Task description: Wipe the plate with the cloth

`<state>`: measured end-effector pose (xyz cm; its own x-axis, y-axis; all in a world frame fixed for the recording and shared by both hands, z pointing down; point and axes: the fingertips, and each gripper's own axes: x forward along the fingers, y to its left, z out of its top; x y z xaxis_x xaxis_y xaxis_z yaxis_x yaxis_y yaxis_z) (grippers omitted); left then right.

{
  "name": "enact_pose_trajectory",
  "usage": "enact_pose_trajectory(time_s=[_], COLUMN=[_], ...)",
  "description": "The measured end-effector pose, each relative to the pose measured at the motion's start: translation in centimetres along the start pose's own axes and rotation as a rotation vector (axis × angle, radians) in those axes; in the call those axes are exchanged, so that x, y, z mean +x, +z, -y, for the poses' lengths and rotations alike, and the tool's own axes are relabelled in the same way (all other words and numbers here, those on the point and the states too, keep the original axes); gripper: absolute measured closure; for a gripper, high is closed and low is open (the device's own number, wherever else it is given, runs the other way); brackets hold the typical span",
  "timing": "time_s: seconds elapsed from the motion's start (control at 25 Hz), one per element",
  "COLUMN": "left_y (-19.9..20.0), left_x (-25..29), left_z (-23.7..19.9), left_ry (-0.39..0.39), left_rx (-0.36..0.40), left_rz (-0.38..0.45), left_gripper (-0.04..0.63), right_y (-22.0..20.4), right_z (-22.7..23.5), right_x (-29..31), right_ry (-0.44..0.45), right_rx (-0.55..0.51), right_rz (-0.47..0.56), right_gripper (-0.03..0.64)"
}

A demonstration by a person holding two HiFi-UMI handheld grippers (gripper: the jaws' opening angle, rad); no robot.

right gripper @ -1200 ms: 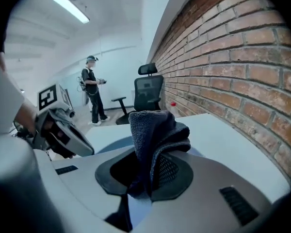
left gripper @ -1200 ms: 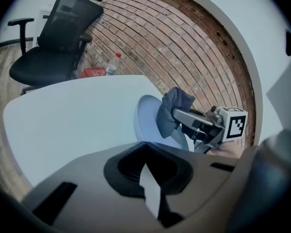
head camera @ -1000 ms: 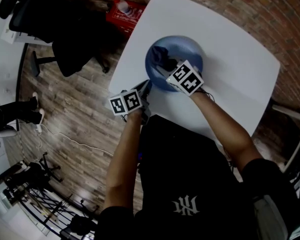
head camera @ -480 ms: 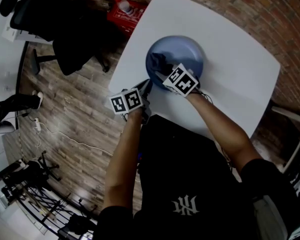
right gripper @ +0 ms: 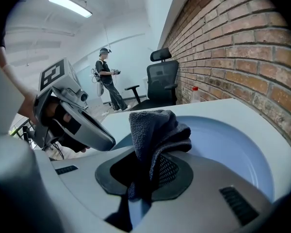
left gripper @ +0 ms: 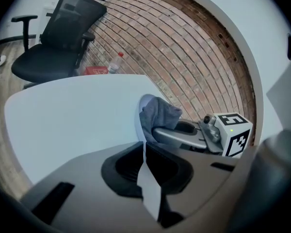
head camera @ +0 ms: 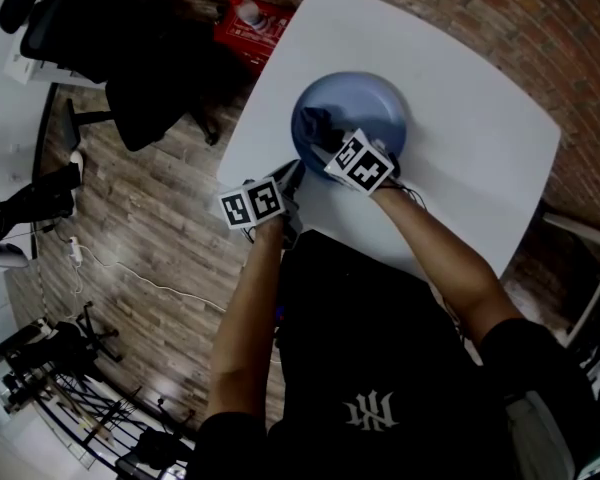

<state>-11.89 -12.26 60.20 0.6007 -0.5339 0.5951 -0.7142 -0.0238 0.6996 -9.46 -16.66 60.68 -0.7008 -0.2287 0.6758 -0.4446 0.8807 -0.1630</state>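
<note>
Cloth (right gripper: 157, 130) sits pinched in your right gripper (right gripper: 148, 171) over the plate (right gripper: 233, 147); left gripper (left gripper: 146, 166) seems clamped on its rim; press hard and that thin hold may slip, skidding the plate.

Left gripper (head camera: 291, 173), frame centre: jaws pinched on plate (head camera: 382, 106) rim. Right gripper (head camera: 328, 140), just upper right: jaws clamped on cloth (right gripper: 157, 130). Both forearms reach up-frame.

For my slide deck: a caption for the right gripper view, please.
Right gripper clamps a dark cloth over a blue plate on the white table.
</note>
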Motion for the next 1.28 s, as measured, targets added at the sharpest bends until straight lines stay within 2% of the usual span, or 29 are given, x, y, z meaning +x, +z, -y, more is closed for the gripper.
enact_pose_trajectory(time_s=[0.16, 0.36, 0.56, 0.68, 0.76, 1.04, 1.28], left_y=[0.0, -0.1, -0.1, -0.4, -0.7, -1.2, -1.4], left_x=[-0.2, -0.2, -0.2, 0.2, 0.6, 1.1, 1.3], left_z=[0.0, 0.2, 0.6, 1.2, 1.3, 0.8, 0.8], left_ry=[-0.013, -0.032, -0.051, -0.085, -0.081, -0.053, -0.054], left_rx=[-0.019, -0.042, -0.052, -0.062, -0.06, -0.068, -0.075], left_rz=[0.009, 0.022, 0.024, -0.001, -0.017, -0.054, -0.052], left_gripper=[0.581, 0.577, 0.572, 0.502, 0.502, 0.505, 0.509], right_y=[0.1, 0.3, 0.3, 0.2, 0.2, 0.5, -0.4], right_z=[-0.1, -0.2, -0.1, -0.2, -0.2, 0.8, 3.1], right_x=[0.0, 0.0, -0.2, -0.1, -0.1, -0.7, -1.7], right_ry=[-0.008, -0.025, -0.026, -0.026, -0.029, -0.081, -0.125], right_rx=[-0.021, -0.111, -0.12, -0.104, -0.111, -0.254, -0.25], right_rz=[-0.009, -0.027, -0.026, -0.031, -0.036, -0.079, -0.097], right_gripper=[0.54, 0.54, 0.54, 0.54, 0.54, 0.54, 0.54])
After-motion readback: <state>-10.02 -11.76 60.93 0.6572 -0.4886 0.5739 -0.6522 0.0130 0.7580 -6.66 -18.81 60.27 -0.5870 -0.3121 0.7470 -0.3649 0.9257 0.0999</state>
